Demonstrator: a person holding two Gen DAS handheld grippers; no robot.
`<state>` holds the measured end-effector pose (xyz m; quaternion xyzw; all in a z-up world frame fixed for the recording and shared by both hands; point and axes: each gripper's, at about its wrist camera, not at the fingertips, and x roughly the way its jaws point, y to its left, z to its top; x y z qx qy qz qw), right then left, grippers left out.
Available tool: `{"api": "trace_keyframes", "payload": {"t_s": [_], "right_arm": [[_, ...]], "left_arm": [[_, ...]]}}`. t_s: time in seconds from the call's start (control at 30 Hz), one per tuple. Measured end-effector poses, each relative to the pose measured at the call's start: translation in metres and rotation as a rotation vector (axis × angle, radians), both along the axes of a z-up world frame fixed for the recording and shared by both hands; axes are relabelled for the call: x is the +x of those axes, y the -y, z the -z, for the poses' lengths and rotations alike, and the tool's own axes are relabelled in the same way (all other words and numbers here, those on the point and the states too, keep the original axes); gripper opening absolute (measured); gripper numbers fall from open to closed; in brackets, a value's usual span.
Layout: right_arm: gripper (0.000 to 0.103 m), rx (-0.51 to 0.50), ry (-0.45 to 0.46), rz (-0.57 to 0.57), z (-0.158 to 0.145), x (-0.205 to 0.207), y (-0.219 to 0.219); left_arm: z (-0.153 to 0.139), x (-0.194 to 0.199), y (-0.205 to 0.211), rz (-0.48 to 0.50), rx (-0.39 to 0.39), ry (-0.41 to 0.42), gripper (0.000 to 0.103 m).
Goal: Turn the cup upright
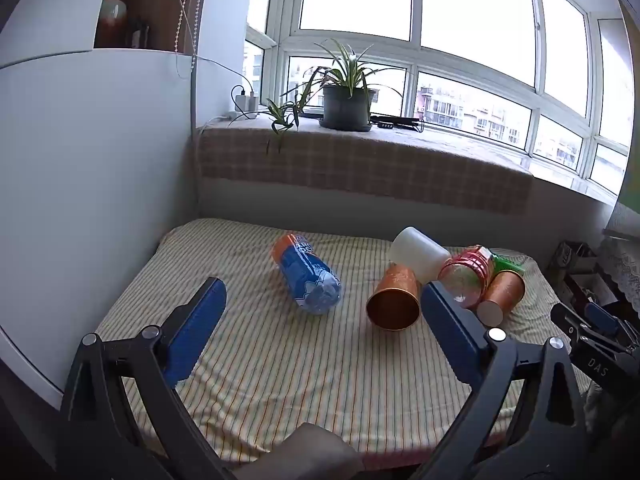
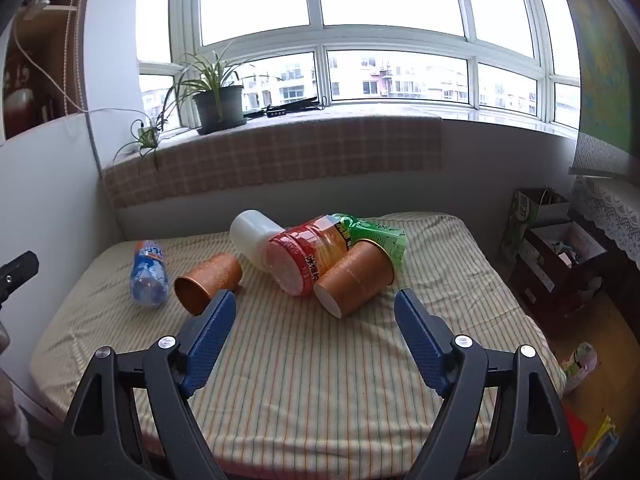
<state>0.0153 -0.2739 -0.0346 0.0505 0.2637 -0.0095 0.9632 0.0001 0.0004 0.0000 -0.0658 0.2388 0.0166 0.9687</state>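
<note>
Left hand-held gripper [image 1: 324, 312]: was held wide open above the striped mattress [image 1: 280, 380], with nothing between its blue pads; the plastic bottle [image 1: 306, 276] and the nearer copper cup [image 1: 394, 300] were framed between the fingers.
Right hand-held gripper [image 2: 315, 320]: was likewise spread wide and empty, and was aimed at the clutter in the middle of the bed.
Task's thing: two copper-coloured cups were seen lying on their sides. The nearer copper cup [image 2: 208, 282] was found apart from the heap, just beside the bottle, its open mouth turned toward the cameras. The second copper cup [image 2: 352, 280] was wedged against the red jar [image 2: 300, 258] and the green carton [image 2: 376, 236], its pale base turned toward the cameras.
Other clutter: a white cup [image 2: 252, 236] was propped on the heap, tilted.
Handling: the cups were judged light, thin-walled and smooth, so likely to roll or slip on the soft bedding and to dent under a hard squeeze. A hold across the side wall near the rim was judged best, with the free-lying cup the easier one.
Writing: faint lettering on the second cup could not be made out; Chinese characters were seen on the red jar; "DAS" was read on the gripper body in the left wrist view.
</note>
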Motion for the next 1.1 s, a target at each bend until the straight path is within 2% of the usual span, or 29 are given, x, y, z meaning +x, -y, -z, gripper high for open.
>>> {"api": "trace_keyframes", "payload": {"t_s": [0.17, 0.2, 0.4, 1.1], "right_arm": [[0.081, -0.002, 0.011, -0.002, -0.001, -0.001, 0.002], [0.081, -0.002, 0.012, -0.002, -0.002, -0.001, 0.002], [0.081, -0.004, 0.007, -0.001, -0.001, 0.001, 0.000], [0.081, -0.011, 0.001, -0.016, 0.000, 0.003, -0.004]], "left_arm": [[0.000, 0.001, -0.008, 0.014, 0.001, 0.003, 0.099], [-0.003, -0.001, 0.001, -0.005, 0.040, 0.011, 0.100], [-0.010, -0.004, 0.001, -0.006, 0.036, 0.009, 0.099], [-0.006, -0.001, 0.002, 0.003, 0.047, 0.004, 0.099]]}}
